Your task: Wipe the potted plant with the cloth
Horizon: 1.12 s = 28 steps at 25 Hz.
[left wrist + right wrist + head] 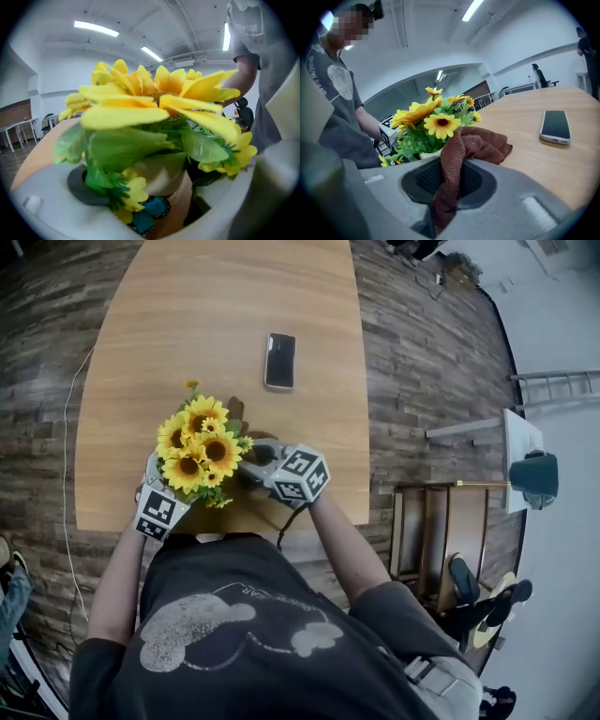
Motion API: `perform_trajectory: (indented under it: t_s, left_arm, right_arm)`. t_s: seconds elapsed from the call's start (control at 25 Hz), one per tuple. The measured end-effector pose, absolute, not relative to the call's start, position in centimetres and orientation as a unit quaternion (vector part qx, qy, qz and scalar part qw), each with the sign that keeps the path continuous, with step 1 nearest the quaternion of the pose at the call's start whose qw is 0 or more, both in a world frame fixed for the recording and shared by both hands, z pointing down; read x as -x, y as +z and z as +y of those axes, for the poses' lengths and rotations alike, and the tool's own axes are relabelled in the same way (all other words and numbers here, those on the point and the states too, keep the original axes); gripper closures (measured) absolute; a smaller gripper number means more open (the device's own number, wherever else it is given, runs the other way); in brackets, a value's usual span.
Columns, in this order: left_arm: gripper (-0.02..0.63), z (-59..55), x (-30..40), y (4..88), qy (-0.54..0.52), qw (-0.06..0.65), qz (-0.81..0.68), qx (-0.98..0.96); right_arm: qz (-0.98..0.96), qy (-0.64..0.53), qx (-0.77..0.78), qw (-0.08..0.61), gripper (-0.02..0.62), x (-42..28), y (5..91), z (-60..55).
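Gripping happens at the bottom centre of the head view. The left gripper (155, 479) sits lower left of the potted plant (197, 448) and the right gripper (255, 463) just right of it, both by the near table edge. Blooms hide the jaws from the head.

Left gripper view fills that in: jaws clamped on the terracotta pot (171, 201), butterfly sticker (150, 213) low on it, sunflower heads across the frame top.

Right gripper view: jaws pinched on the brown cloth (461, 150). It hangs down between them and bunches at the top against the leaves. The cloth is hard to pick out from the head view.

Farther out, the phone (279, 360) lies flat mid-table, well apart from the plant. The table (225, 296) is light wood with rounded corners. The floor (412, 362) is dark planks, with a white cable (67, 427) at frame left. Ceiling strip lights (96, 28) show only in the gripper views.
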State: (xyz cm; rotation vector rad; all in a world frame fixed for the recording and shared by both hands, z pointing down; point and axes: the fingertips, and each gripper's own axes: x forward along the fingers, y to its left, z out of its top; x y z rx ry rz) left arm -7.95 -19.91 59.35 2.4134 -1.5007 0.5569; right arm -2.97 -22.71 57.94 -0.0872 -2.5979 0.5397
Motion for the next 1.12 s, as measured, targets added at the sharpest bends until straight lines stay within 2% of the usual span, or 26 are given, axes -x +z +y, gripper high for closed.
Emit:
perform_trajectory:
  t_s: [0.6, 0.88, 1.12]
  left_arm:
    - [0.071, -19.4, 8.4, 59.4, 0.21, 0.09, -0.388, -0.893]
    - [0.043, -18.2, 10.0, 59.0, 0.206, 0.085, -0.433, -0.873]
    - [0.046, -16.2, 11.7, 59.6, 0.188, 0.122, -0.495, -0.839]
  right_arm:
    - [-0.947, 0.162, -0.004, 0.277, 0.538, 2.5, 58.2, -14.8]
    - [-0.945, 0.141, 0.02, 0.294, 0.538, 4.8, 58.6, -12.0]
    - [-0.946, 0.135, 0.04, 0.292, 0.538, 5.2, 58.6, -10.7]
